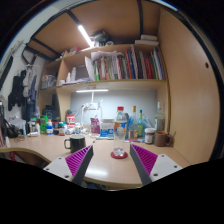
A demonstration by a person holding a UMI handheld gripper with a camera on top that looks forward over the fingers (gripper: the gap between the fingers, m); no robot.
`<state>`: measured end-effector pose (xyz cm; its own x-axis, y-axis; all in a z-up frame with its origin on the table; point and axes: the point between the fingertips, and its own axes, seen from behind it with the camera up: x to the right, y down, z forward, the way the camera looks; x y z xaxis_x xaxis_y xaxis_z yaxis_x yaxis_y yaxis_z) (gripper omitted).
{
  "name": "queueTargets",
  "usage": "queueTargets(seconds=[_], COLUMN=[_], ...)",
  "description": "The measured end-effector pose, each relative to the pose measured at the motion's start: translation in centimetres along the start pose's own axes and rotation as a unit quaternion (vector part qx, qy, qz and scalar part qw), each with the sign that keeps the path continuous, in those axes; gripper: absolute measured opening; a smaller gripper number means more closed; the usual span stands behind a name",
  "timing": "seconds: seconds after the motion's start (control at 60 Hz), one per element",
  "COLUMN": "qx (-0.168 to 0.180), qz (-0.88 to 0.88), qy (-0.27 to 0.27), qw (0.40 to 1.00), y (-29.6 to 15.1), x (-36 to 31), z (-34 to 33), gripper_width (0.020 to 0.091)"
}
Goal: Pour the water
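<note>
The view looks across a wooden desk (110,168) toward a wall with shelves.

Far left: dark items hang on the wall; details cannot be resolved. Below them, small bottles and jars (45,126) stand in a cluster at the back of the desk.

Left of centre: a black mug (75,144) stands on the desk, just beyond the left finger (80,163). Its handle points left.

Gripper (112,165): the two fingers are spread apart with a wide gap between them. Nothing is held. Each finger carries a magenta pad on its inner face. Bare desk surface lies between the fingers.

Centre: a small round dish (119,153) with a red centre lies on the desk between the fingers, just ahead of their tips and not touching either. Behind it stands a clear water bottle (121,124) with a red label, upright, at the back of the desk.

Above centre: a shelf (110,80) carries a row of upright books (128,65). A light strip (92,91) glows under the shelf, and a ceiling lamp (86,35) is lit above.

Right of centre: more bottles (140,124) stand beside the water bottle. A dark cup (161,138) stands near the right finger (144,161), beyond its tip.

Far right: a tall wooden cabinet side (185,90) borders the desk.
</note>
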<state>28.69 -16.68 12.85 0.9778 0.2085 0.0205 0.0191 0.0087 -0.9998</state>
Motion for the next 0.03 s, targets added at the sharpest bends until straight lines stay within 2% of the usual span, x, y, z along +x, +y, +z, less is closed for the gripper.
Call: queueTargets(seconds=[0.033], qx=[0.000], qz=[-0.002], qy=[0.001], qw=[1.000], y=[0.22], x=[0.00], z=[-1.57], gripper_width=[0.0836])
